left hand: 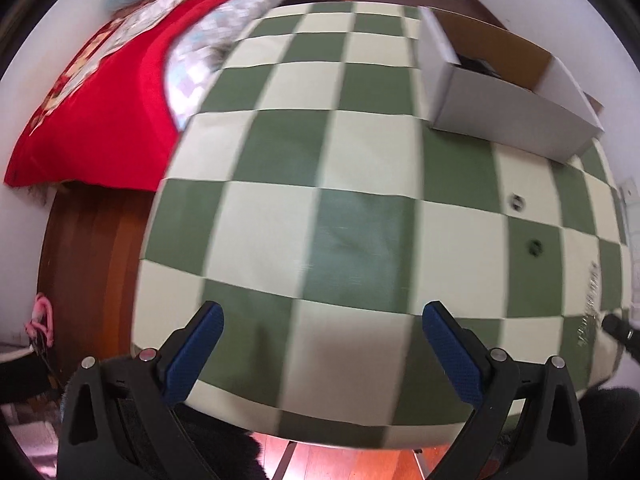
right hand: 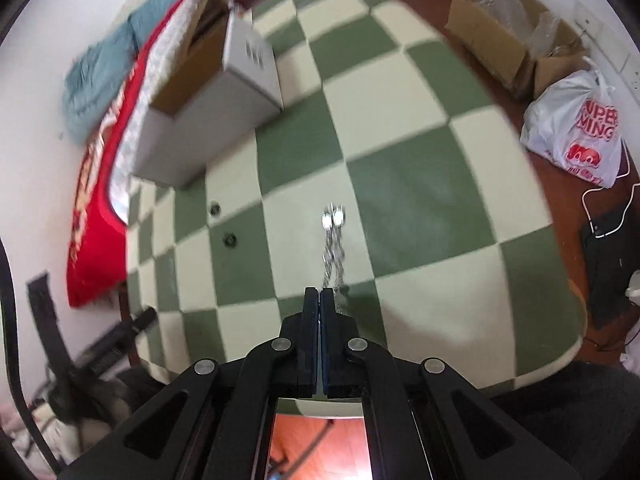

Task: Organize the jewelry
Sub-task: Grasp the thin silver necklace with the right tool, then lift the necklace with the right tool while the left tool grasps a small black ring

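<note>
We have a silver chain (right hand: 333, 248) pinched at one end in our right gripper (right hand: 320, 300), the rest trailing out over the checked tablecloth (right hand: 420, 184), well apart from the open cardboard box (right hand: 208, 120). Held by so little, it could slip free or snag the cloth as we carry it. Our left gripper (left hand: 322, 320) hovers spread wide and empty, two small dark pieces (left hand: 534, 246) lying to its right.

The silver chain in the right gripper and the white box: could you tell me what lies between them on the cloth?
In the right wrist view, two small dark jewelry pieces lie on the checkered cloth between the silver chain, held by the right gripper, and the white box.
</note>
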The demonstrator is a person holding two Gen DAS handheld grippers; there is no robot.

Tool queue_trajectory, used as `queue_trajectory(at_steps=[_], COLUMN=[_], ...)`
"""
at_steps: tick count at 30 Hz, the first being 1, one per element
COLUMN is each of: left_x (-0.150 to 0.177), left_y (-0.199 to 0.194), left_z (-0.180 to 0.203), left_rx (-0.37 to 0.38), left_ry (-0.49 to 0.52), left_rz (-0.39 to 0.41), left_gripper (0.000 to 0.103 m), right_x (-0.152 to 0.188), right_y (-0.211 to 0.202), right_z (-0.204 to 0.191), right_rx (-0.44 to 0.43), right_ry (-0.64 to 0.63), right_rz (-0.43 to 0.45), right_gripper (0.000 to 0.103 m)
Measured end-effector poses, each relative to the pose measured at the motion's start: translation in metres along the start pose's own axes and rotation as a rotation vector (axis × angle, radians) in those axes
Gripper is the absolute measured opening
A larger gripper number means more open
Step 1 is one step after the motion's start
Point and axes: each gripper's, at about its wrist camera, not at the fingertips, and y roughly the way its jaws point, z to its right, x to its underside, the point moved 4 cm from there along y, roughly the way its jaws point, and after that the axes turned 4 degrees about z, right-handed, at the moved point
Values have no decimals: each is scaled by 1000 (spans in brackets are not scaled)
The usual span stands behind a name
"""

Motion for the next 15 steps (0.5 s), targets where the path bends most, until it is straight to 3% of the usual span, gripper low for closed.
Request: queue_trajectory(at_steps=[7,10,15], left_x=[-13,-21,-29], left_y=[-1,5,23], left_z=[70,94,123], left_rx=[124,161,159], left_ry=[75,90,124], left_rz=[3,-12,-38], left_gripper=[101,91,77], right_x=[-28,-35,-40], right_y=[-27,-20,-2], right_z=[-10,-5,6], right_rx=[58,76,99], right_ry=[-45,-39,-11], right_rz=[100,98,87], right_gripper=[1,1,1])
